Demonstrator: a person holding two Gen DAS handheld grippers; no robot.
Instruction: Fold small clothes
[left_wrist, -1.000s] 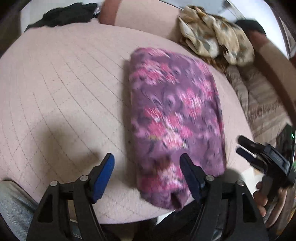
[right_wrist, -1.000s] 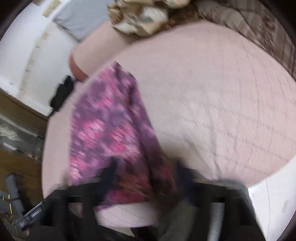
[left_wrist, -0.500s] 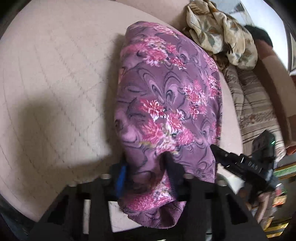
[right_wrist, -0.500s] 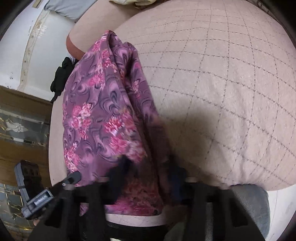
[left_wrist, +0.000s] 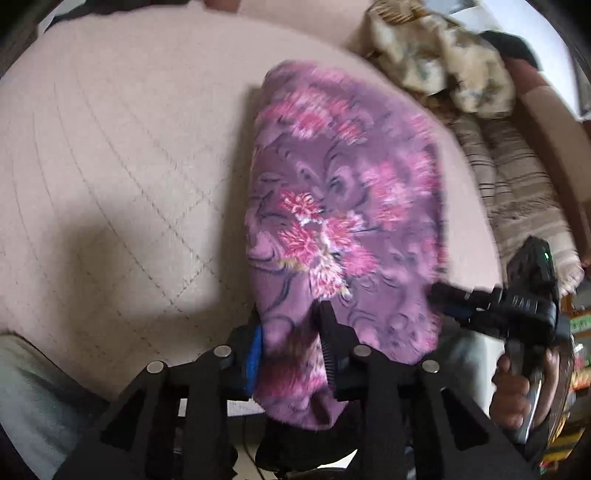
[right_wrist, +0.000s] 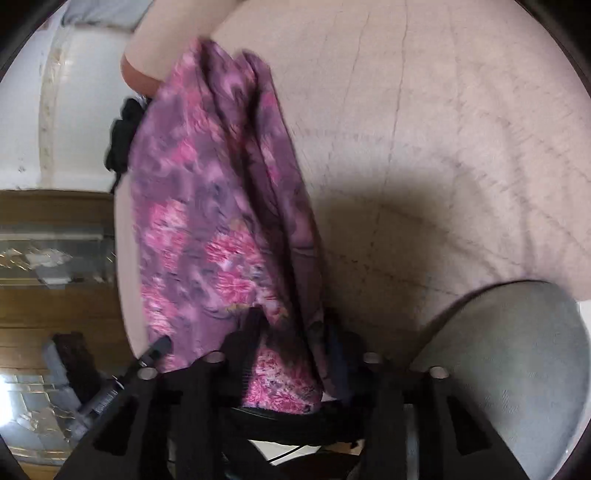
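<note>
A purple garment with pink flowers (left_wrist: 343, 206) lies folded lengthwise on the pale pink quilted cushion (left_wrist: 122, 147). My left gripper (left_wrist: 290, 332) is shut on the garment's near left corner. My right gripper (right_wrist: 291, 332) is shut on the near right corner; it also shows at the right of the left wrist view (left_wrist: 447, 299), pinching the cloth edge. In the right wrist view the garment (right_wrist: 207, 206) is lifted at the near end and hangs in layered folds. The left gripper's tip (right_wrist: 159, 347) shows at its lower left.
A crumpled beige floral cloth (left_wrist: 443, 62) and striped fabric (left_wrist: 517, 184) lie at the back right. A black item (right_wrist: 122, 136) sits at the cushion's far edge. My grey-clad knee (right_wrist: 509, 354) is close to the right gripper. A wooden cabinet (right_wrist: 55, 258) stands at the left.
Both grippers went from open and apart from the garment to shut on its near corners. The near end has been raised off the cushion and pulled slightly toward me.
</note>
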